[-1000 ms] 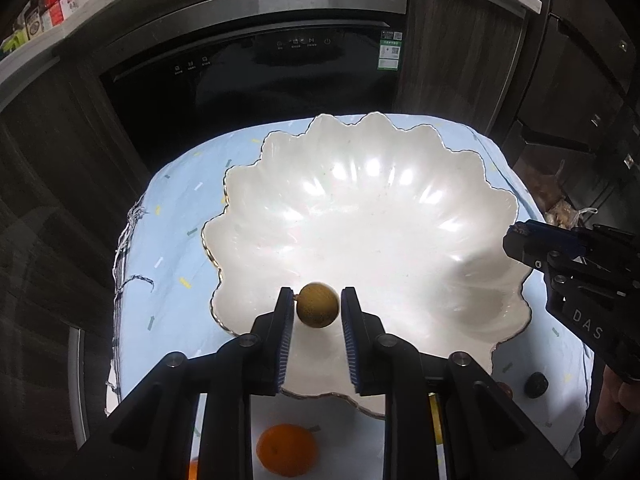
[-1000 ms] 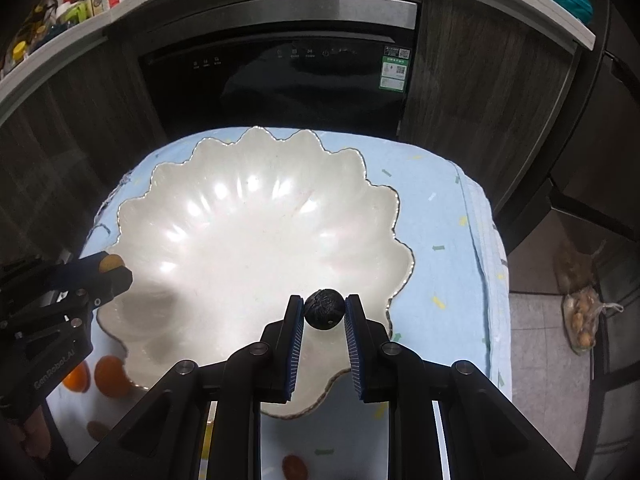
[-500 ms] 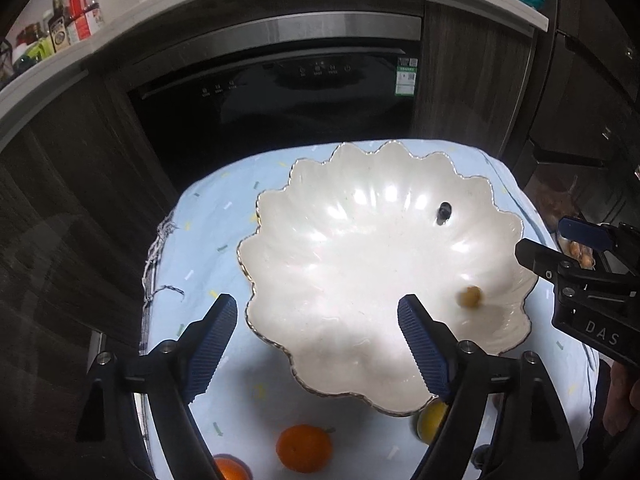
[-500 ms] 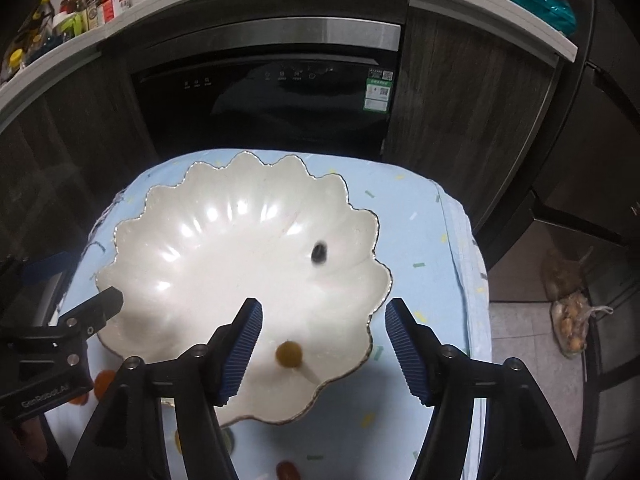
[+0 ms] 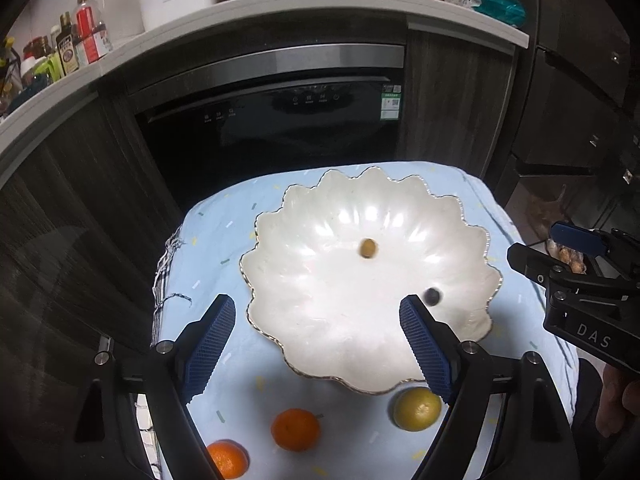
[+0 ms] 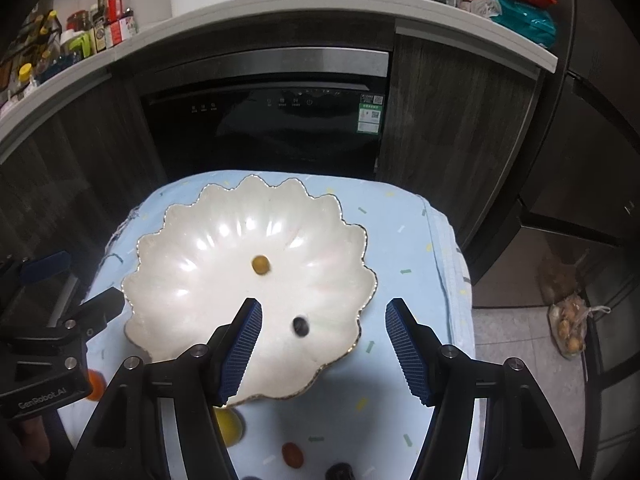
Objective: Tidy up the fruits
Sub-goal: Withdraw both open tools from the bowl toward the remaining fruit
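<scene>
A white scalloped bowl (image 5: pixel 312 280) (image 6: pixel 192 280) sits on a light blue cloth. Two small fruits lie loose and blurred inside it: a yellow-brown one (image 5: pixel 367 248) (image 6: pixel 260 265) near the middle and a dark one (image 5: pixel 432 296) (image 6: pixel 300 326) nearer the front edge. My left gripper (image 5: pixel 316 304) (image 6: pixel 86 280) stands open above the bowl's front left, nothing between its blue pads. My right gripper (image 6: pixel 323 306) (image 5: pixel 536 242) hangs open over the bowl's front right, also empty. On the cloth in front of the bowl lie two oranges (image 5: pixel 295 429) (image 5: pixel 226 458) and a yellow-green citrus (image 5: pixel 417 408) (image 6: pixel 229 426).
A small red fruit (image 6: pixel 292 454) and a dark fruit (image 6: pixel 340 472) lie on the cloth (image 6: pixel 400 248) near the front. Behind the small table stands a black built-in appliance (image 6: pixel 264 128) under a counter with bottles (image 6: pixel 108 20). A bag (image 6: pixel 568 328) lies on the floor at right.
Both grippers have opened and let go of their small fruits, which dropped and rolled in the bowl. Both grippers have risen and drawn back from the bowl.
</scene>
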The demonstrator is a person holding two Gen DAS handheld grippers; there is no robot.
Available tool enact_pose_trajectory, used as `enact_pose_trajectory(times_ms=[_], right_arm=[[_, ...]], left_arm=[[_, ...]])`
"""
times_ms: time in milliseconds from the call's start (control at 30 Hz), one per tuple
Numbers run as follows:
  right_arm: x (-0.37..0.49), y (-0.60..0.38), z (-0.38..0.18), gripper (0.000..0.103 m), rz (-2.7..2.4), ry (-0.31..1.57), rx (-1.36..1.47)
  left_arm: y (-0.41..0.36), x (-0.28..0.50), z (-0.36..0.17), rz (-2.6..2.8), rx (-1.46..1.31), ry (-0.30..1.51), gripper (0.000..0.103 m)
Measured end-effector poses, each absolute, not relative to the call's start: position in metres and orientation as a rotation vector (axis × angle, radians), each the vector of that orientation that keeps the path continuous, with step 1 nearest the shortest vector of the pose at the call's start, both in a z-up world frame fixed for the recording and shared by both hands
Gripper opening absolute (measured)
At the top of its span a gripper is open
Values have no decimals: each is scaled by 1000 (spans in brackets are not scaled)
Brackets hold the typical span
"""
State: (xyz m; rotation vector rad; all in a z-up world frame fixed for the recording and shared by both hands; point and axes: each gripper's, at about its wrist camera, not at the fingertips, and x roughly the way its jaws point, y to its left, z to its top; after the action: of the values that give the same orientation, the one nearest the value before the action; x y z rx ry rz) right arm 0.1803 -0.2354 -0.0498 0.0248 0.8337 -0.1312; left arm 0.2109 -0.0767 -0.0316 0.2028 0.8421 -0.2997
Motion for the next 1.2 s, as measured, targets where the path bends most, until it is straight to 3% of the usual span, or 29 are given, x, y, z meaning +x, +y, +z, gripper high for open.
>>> enact_pose_trajectory(times_ms=[1200], right_arm=[[90, -252, -79, 66, -169, 858, 44]], left_arm=[[-97, 136, -68, -365, 211, 871, 84]])
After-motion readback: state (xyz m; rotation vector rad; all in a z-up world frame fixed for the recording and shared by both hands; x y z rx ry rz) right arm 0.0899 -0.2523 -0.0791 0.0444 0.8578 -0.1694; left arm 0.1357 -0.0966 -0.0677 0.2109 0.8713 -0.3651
